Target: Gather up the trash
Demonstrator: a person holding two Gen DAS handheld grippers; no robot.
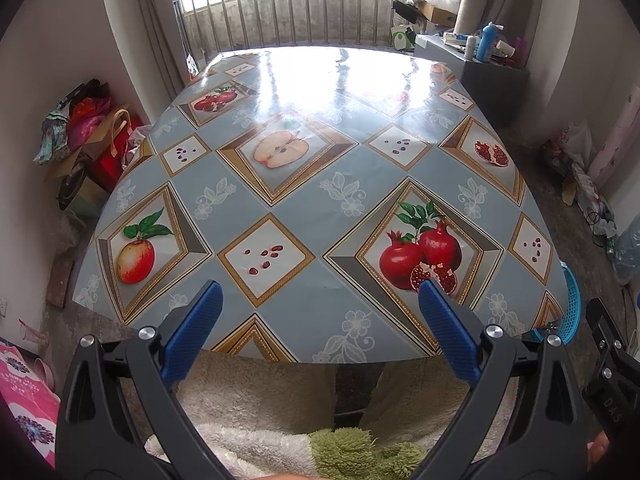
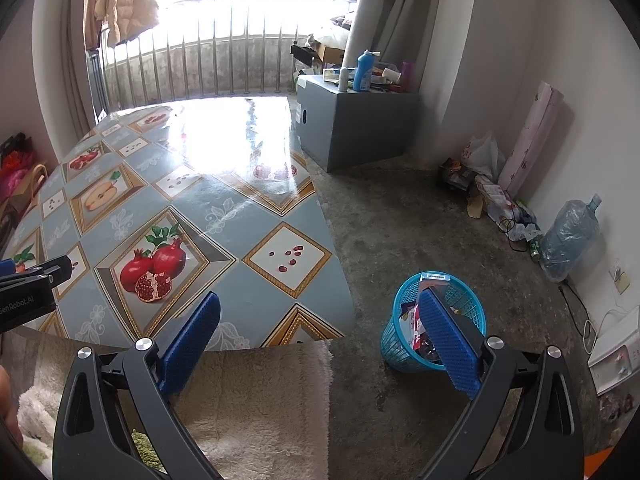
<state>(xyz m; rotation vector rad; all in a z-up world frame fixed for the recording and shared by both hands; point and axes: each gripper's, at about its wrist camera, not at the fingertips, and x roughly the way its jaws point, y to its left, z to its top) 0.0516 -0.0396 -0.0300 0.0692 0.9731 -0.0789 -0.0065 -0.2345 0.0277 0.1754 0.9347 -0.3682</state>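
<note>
Both the left gripper [image 1: 320,308] and the right gripper [image 2: 320,320] are spread, empty; only the right view shows the blue basket [image 2: 472,304] with wrappers, lower right.

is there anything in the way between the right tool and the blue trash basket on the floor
Nothing visible blocks it. The right tool is open and empty, and the blue basket stands on bare floor beside the table corner, already holding wrappers. Only the table edge lies to its left, not across the path.
</note>
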